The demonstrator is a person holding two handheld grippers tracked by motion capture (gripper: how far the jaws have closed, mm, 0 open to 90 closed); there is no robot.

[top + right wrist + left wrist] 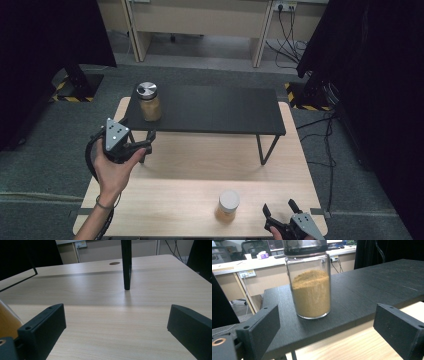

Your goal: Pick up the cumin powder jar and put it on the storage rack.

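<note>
The jar (149, 102) stands upright at the left end of the black shelf (215, 110), near its front edge, with a dark metal lid and glass walls about three-quarters full of tan powder. In the left gripper view the jar (310, 287) sits straight ahead, framed between the two jaws but beyond them, not yet touched.

It will probably handle as a stiff, fairly heavy thing: thick glass plus a dense fill. Glass is smooth and likely slippery against flat pads, and it would break in a fall off the shelf. The best hold seems to be across the straight wall at mid-height, around the powder level, below the lid, where the sides are parallel and the weight is centred. Taking it by the lid risks tipping it.

The left gripper (141, 138) hovers just in front of the shelf's front edge, level with its top, jaws wide apart and aimed at the jar. The left hand (114, 167) wraps it from below, forearm coming up from the bottom left.

A second jar (228, 205), white-lidded, stands on the counter (190, 165) near the front edge. The right gripper (281, 209) rests low at the front right corner, just beside that jar, jaws apart and holding nothing; its own view looks across bare wood to a shelf leg (126, 265).
</note>
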